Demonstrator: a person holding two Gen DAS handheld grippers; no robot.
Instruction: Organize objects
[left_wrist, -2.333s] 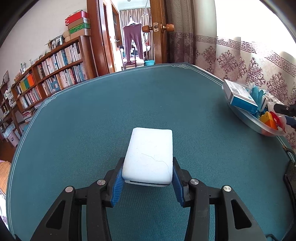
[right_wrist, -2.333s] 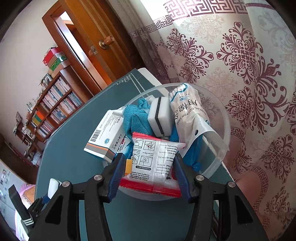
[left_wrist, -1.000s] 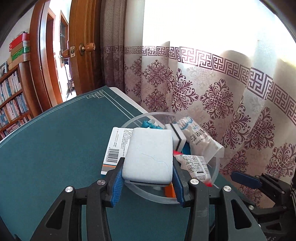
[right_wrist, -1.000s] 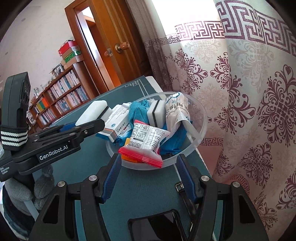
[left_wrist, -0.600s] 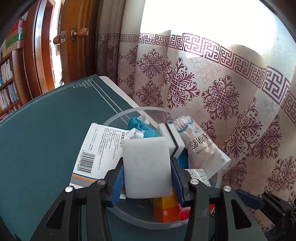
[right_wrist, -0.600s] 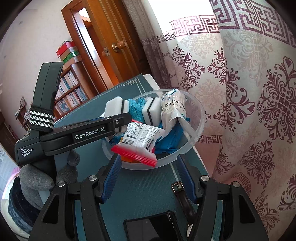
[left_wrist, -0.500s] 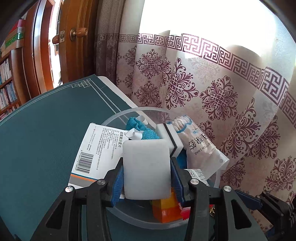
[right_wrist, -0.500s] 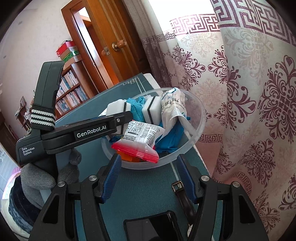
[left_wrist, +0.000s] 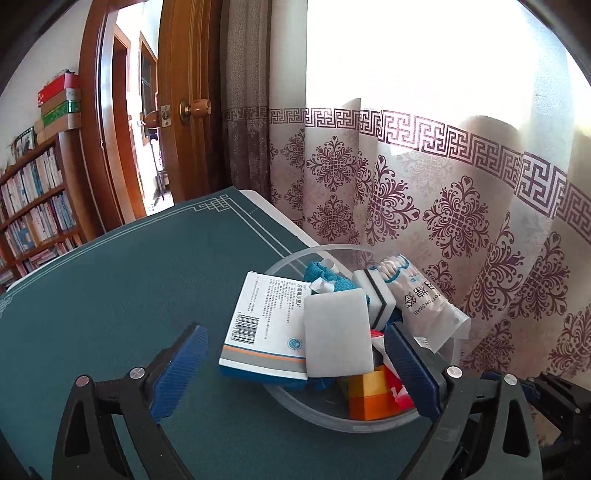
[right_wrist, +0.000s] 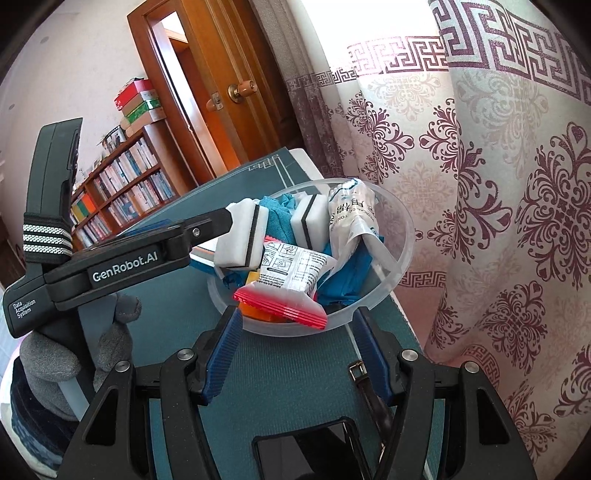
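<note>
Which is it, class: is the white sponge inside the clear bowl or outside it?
Inside: the white sponge lies on the pile in the clear bowl, free of the opening left tool.

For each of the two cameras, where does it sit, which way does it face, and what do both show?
Left wrist: on the left gripper, facing down at the bowl near the curtain; its fingers are opening, the white sponge free between them.
Right wrist: on the right gripper, facing the same bowl; its own fingers, the left gripper and a gloved hand show.
Shared: bowl, sponge, curtain, door.
</note>
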